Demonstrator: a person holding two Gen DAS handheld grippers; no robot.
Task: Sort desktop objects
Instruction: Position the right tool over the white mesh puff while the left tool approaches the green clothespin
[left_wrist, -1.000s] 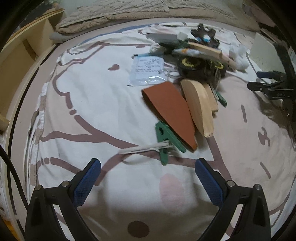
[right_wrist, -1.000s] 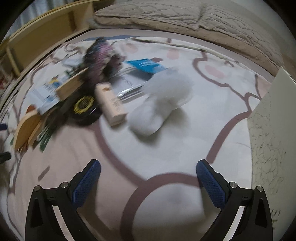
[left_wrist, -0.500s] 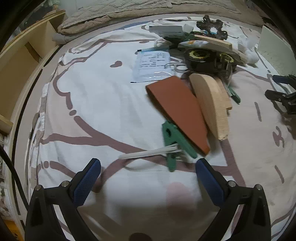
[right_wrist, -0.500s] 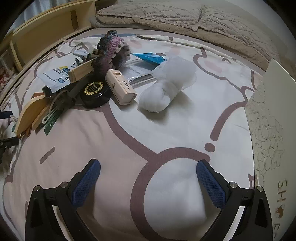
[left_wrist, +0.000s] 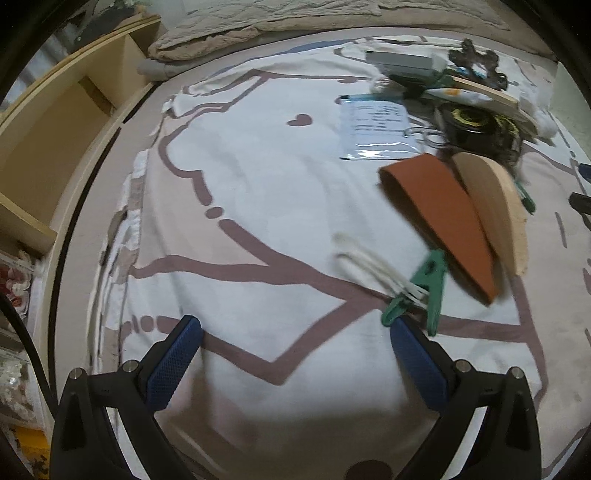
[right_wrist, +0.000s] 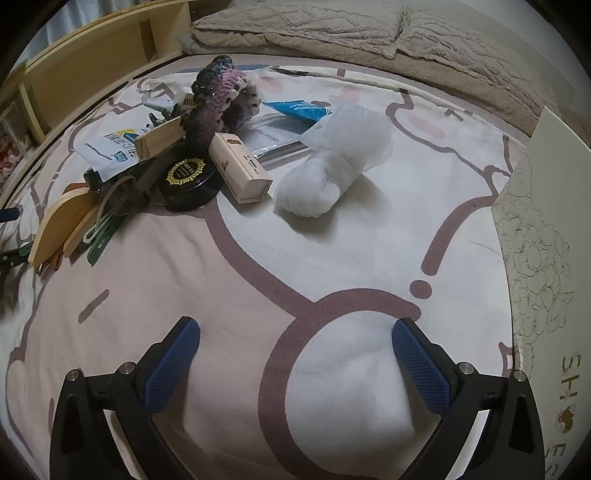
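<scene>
A pile of small objects lies on a patterned bed sheet (left_wrist: 258, 192). In the left wrist view my left gripper (left_wrist: 295, 332) is open and empty, just left of a green clothespin (left_wrist: 432, 288) with white sticks (left_wrist: 373, 269). Beyond lie a brown insole (left_wrist: 439, 218), a tan insole (left_wrist: 495, 206), a printed packet (left_wrist: 376, 129) and a black round tin (left_wrist: 469, 122). In the right wrist view my right gripper (right_wrist: 295, 332) is open and empty over bare sheet. Ahead lie a white mesh bundle (right_wrist: 332, 170), a wooden box (right_wrist: 240, 166), the black tin (right_wrist: 188, 181) and a crocheted piece (right_wrist: 218, 96).
A wooden shelf unit (left_wrist: 55, 122) stands along the left side of the bed. A beige blanket (right_wrist: 369, 33) lies across the far end. A white shoe box with a flower drawing (right_wrist: 539, 229) stands at the right. The tip of the other gripper (left_wrist: 581, 199) shows at the right edge.
My left gripper has swung left and come closer to the sheet, so the pile now sits at the right. My right gripper has pulled back from the pile and steadied.
</scene>
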